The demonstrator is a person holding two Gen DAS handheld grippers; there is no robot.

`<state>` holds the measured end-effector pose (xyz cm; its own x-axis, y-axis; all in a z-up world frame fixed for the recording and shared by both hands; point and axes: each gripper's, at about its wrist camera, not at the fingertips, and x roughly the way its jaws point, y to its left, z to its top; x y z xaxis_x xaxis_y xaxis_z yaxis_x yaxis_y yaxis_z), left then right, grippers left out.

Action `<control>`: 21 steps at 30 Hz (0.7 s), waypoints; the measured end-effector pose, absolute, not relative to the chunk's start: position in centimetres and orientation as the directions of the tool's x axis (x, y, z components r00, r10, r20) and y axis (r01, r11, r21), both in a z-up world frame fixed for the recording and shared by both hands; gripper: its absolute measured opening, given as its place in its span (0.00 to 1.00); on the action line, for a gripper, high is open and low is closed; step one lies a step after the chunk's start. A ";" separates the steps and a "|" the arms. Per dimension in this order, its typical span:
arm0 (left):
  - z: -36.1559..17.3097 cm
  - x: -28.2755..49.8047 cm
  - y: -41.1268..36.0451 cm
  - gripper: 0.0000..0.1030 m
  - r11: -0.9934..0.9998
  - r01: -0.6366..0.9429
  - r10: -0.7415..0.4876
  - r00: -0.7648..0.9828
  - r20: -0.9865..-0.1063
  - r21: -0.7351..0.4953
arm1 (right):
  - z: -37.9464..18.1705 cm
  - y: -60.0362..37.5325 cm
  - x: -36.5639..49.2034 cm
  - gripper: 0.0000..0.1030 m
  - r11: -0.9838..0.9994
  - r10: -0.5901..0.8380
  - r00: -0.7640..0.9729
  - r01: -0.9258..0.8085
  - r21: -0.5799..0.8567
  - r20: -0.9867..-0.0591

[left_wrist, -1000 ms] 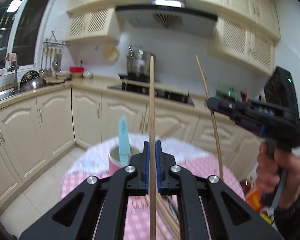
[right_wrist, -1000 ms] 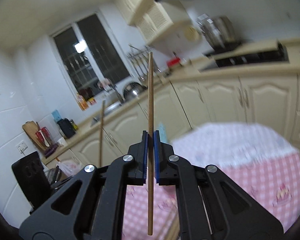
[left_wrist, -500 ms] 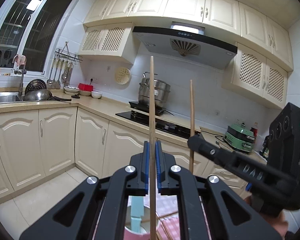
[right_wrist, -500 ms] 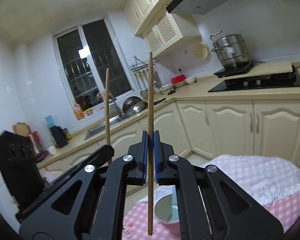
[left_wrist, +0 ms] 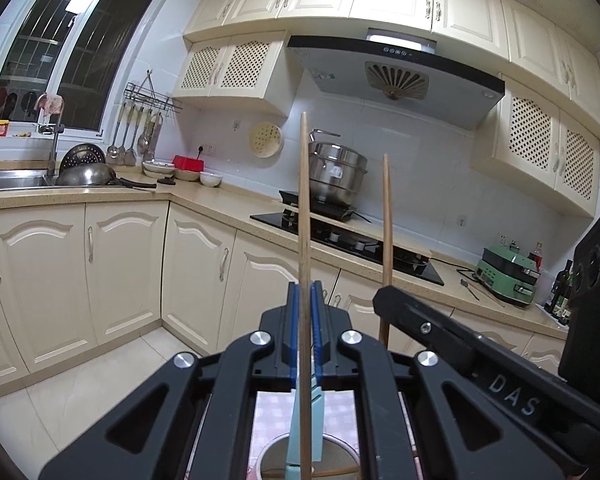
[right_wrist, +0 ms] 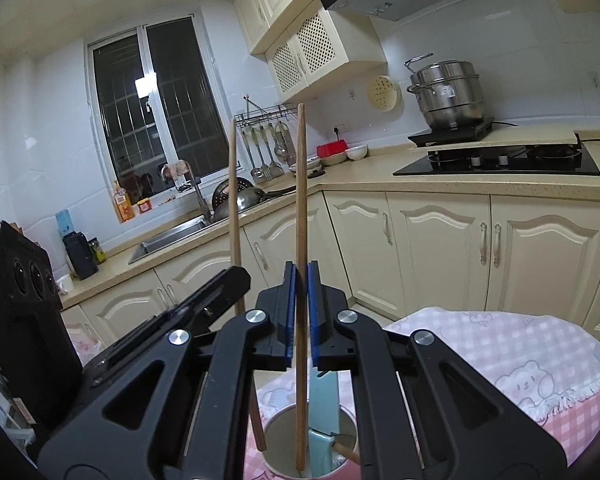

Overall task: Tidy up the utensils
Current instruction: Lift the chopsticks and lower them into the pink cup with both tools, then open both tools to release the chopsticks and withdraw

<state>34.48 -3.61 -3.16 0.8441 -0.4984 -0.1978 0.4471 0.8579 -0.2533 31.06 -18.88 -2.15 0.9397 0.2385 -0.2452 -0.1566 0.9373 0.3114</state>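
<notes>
Two wooden chopsticks stood upright, one in each gripper. Nearest in the left wrist view, the left gripper [left_wrist: 305, 312] had its blue pads pressed shut on the left chopstick [left_wrist: 304, 216], whose lower end hung over the round holder cup [left_wrist: 268, 456] directly below, beside a pale blue utensil handle [left_wrist: 296, 432]. Just to its right, the right gripper [right_wrist: 300, 312] held the right chopstick [right_wrist: 299, 240], though a narrow gap showed between one pad and the wood; its lower tip reached down inside the cup's mouth. The cup rested on a pink checked tablecloth [right_wrist: 520, 360]. Farther off stood cream cabinets [left_wrist: 124, 272], a black gas hob [left_wrist: 360, 246], a steel stockpot [left_wrist: 336, 176], and a sink [left_wrist: 12, 180] under the window.
</notes>
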 end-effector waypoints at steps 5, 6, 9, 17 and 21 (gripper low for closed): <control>-4.6 35.0 -3.7 0.05 0.864 0.437 -0.489 0.845 -0.215 -0.249 | -3.0 -18.7 31.6 0.06 0.942 0.231 0.938 -0.149 0.301 -0.260; -4.8 35.1 -3.7 0.05 0.865 0.435 -0.488 0.845 -0.219 -0.250 | -3.0 -18.5 31.4 0.06 0.944 0.228 0.938 -0.147 0.295 -0.262; -5.5 35.3 -3.7 0.06 0.866 0.431 -0.487 0.842 -0.231 -0.255 | -3.2 -18.2 31.5 0.06 0.947 0.226 0.934 -0.145 0.285 -0.277; -5.1 34.0 -3.2 0.47 0.870 0.442 -0.488 0.837 -0.247 -0.221 | -2.4 -19.1 30.6 0.64 0.947 0.204 0.936 -0.116 0.298 -0.286; -4.3 33.2 -2.1 0.65 0.877 0.427 -0.474 0.847 -0.242 -0.221 | -1.1 -19.4 29.6 0.66 0.952 0.197 0.943 -0.119 0.282 -0.267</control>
<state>33.15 -2.13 -4.26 0.8467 -0.4737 -0.2423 0.4273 0.8767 -0.2208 29.65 -19.45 -1.06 0.9434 0.1972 -0.2666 -0.1195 0.9521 0.2815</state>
